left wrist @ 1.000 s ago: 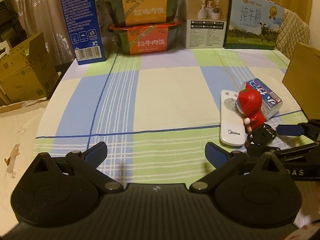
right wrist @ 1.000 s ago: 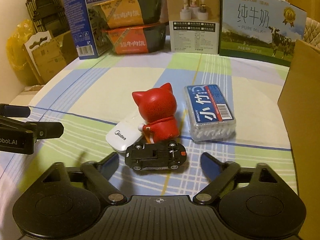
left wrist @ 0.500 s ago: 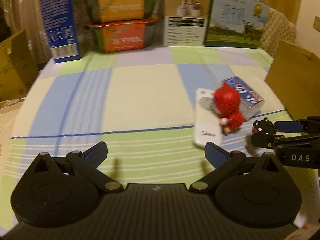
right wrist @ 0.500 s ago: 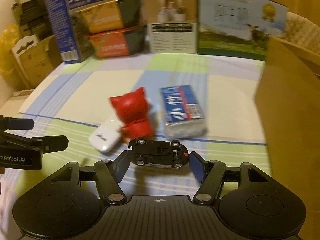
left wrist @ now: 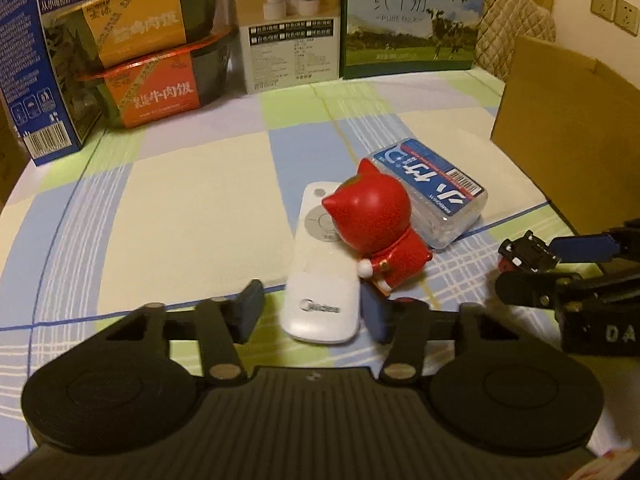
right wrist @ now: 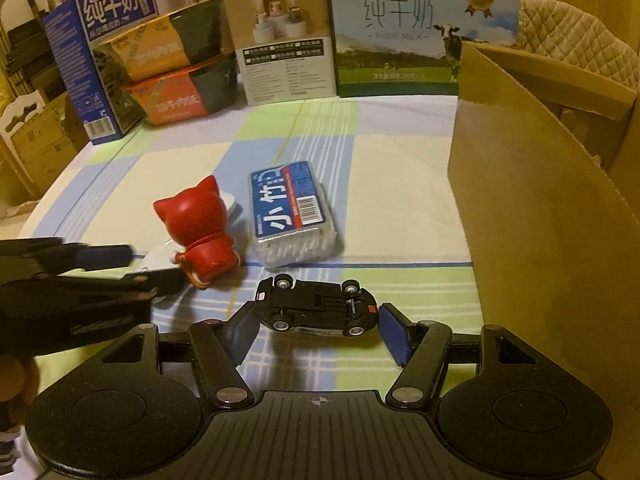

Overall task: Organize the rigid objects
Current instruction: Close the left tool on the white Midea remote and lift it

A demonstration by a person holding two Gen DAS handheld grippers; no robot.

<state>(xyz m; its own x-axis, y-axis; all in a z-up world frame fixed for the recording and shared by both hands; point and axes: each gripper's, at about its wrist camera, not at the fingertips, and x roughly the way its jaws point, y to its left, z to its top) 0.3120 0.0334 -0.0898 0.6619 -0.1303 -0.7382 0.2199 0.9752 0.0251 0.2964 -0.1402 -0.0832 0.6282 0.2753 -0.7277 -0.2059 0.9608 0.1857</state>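
The right tongs (right wrist: 318, 328) are clamped end to end on one upside-down black toy car (right wrist: 316, 307), lifted just beside the open cardboard box (right wrist: 532, 216), while the left tongs (left wrist: 310, 314) are closing around the near end of one white remote (left wrist: 320, 276), their pads not clearly pressing it yet. Left of that box on the tabletop (left wrist: 192, 208) one red cat figure (left wrist: 374, 228) and one clear swab case (left wrist: 434, 190) wait untouched, so by appearances the sorting has barely begun: four objects, none visibly stowed.
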